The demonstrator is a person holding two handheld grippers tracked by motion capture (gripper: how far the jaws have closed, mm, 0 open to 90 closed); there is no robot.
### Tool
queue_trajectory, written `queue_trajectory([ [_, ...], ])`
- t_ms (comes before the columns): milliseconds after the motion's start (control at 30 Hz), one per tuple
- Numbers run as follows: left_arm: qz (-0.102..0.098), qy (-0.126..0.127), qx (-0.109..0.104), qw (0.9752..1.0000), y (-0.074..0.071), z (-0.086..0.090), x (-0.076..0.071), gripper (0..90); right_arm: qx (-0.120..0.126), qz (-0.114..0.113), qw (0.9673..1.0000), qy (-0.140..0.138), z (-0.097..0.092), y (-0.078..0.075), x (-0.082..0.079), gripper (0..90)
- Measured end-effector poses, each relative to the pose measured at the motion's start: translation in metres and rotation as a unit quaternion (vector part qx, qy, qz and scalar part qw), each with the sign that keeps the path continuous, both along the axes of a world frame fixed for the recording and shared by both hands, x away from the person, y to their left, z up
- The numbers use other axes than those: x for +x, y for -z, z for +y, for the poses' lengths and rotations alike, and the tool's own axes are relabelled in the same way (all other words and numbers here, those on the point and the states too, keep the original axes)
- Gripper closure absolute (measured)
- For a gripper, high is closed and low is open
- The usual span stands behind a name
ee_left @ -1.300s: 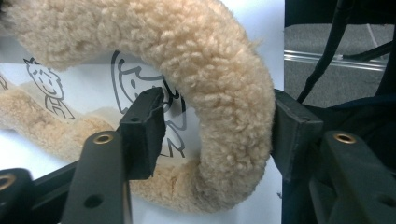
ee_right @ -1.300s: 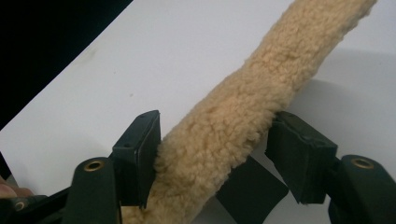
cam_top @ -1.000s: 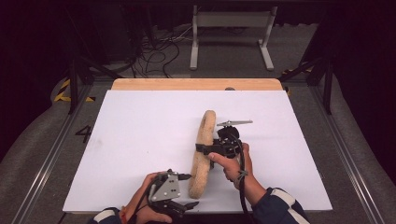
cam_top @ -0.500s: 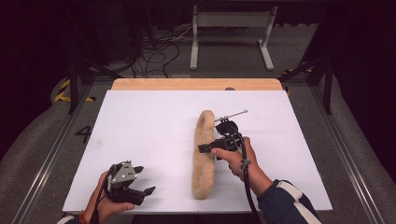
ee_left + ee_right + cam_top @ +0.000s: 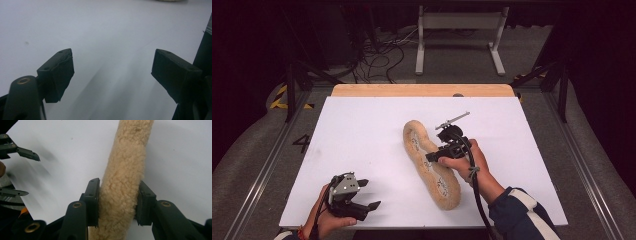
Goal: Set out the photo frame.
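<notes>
A long tan fleecy strip (image 5: 439,185) lies bent on the white table (image 5: 362,130), right of centre. My right gripper (image 5: 430,157) grips it at its middle from the right. In the right gripper view its jaws have just been closing, and both pads press into the fleece (image 5: 127,157) of the right gripper (image 5: 118,202). My left gripper (image 5: 369,194) is held near the front left corner, well apart from the strip. Its jaws stand wide with only bare table between them, as the left gripper (image 5: 112,72) view shows. That gripper (image 5: 22,172) also appears at the left edge of the right gripper view.
A wooden strip (image 5: 422,90) runs along the table's far edge. Beyond it are floor cables (image 5: 377,55) and a metal stand (image 5: 457,30). Metal rails (image 5: 262,170) flank the table on both sides.
My left hand has moved left, away from the strip's near end. The right gripper's jaws have closed onto the strip, which was straight and now lies curved.
</notes>
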State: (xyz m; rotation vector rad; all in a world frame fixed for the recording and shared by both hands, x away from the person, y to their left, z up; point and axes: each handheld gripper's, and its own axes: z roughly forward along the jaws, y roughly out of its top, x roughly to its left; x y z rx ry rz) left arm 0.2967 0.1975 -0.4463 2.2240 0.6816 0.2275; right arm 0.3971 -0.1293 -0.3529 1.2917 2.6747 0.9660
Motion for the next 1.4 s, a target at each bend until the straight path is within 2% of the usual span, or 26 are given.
queue_trajectory([
  [100, -0.006, 0.000, -0.008, 0.9999, -0.002, 0.001, -0.001, 18.9, -0.004, 0.002, 0.9995, -0.030, 0.003, -0.003, 0.003, 63.3],
  [200, -0.013, -0.001, -0.008, 0.9999, -0.004, 0.000, -0.001, 18.8, -0.019, -0.011, 0.9968, -0.077, 0.010, -0.008, 0.002, 65.3],
  [233, -0.013, -0.001, -0.008, 0.9999, -0.004, 0.000, -0.001, 18.8, -0.019, -0.011, 0.9968, -0.077, 0.010, -0.008, 0.002, 65.3],
  [267, -0.014, -0.001, -0.006, 0.9999, -0.003, 0.000, -0.001, 18.8, -0.029, -0.023, 0.9943, -0.100, 0.012, -0.010, 0.001, 65.5],
  [400, -0.016, -0.004, 0.000, 0.9999, -0.002, -0.002, -0.001, 18.8, -0.019, -0.013, 0.9929, -0.116, 0.012, -0.011, 0.003, 65.5],
  [500, -0.020, -0.001, -0.006, 0.9998, -0.005, -0.003, -0.002, 18.8, -0.020, -0.017, 0.9906, -0.134, 0.013, -0.013, 0.003, 65.5],
  [567, -0.024, 0.002, -0.002, 0.9997, -0.006, -0.004, -0.001, 18.8, -0.013, -0.013, 0.9887, -0.149, 0.013, -0.014, 0.004, 65.4],
  [667, -0.030, -0.006, 0.005, 0.9995, -0.005, -0.006, 0.009, 18.6, -0.018, -0.003, 0.9868, -0.161, 0.014, -0.010, 0.005, 64.9],
  [733, -0.033, -0.012, 0.012, 0.9993, -0.002, -0.009, 0.017, 18.6, -0.023, -0.009, 0.9864, -0.163, 0.014, -0.007, 0.006, 64.3],
  [800, -0.035, -0.015, 0.021, 0.9991, 0.001, -0.011, 0.025, 18.3, -0.016, -0.014, 0.9878, -0.154, 0.010, -0.006, 0.007, 62.9],
  [900, -0.031, -0.020, 0.025, 0.9990, 0.004, -0.013, 0.035, 18.1, -0.009, -0.034, 0.9904, -0.134, 0.001, -0.009, 0.008, 58.4],
  [1033, -0.046, -0.029, 0.017, 0.9984, 0.000, -0.016, 0.051, 16.1, 0.001, -0.033, 0.9913, -0.127, -0.005, -0.007, 0.009, 48.3],
  [1067, -0.046, -0.029, 0.017, 0.9984, 0.000, -0.016, 0.051, 15.9, 0.001, -0.033, 0.9913, -0.127, -0.005, -0.007, 0.009, 48.3],
  [1100, -0.046, -0.032, 0.003, 0.9984, -0.002, -0.017, 0.057, 15.9, 0.003, -0.039, 0.9913, -0.126, -0.007, -0.008, 0.007, 45.7],
  [1167, -0.050, -0.036, -0.003, 0.9981, -0.004, -0.019, 0.064, 15.4, 0.010, -0.059, 0.9905, -0.124, -0.013, -0.010, 0.001, 43.6],
  [1233, -0.057, -0.039, -0.006, 0.9976, -0.006, -0.021, 0.072, 15.1, 0.007, -0.083, 0.9904, -0.110, -0.020, -0.012, -0.006, 40.8],
  [1300, -0.059, -0.044, -0.010, 0.9972, -0.006, -0.022, 0.079, 15.0, 0.003, -0.110, 0.9885, -0.104, -0.028, -0.015, -0.014, 39.0],
  [1333, -0.054, -0.043, -0.015, 0.9975, -0.006, -0.023, 0.083, 15.4, -0.001, -0.124, 0.9872, -0.100, -0.031, -0.016, -0.019, 38.6],
  [1400, -0.056, -0.049, -0.017, 0.9971, -0.006, -0.024, 0.089, 15.5, 0.014, -0.140, 0.9859, -0.090, -0.039, -0.018, -0.026, 37.3],
])
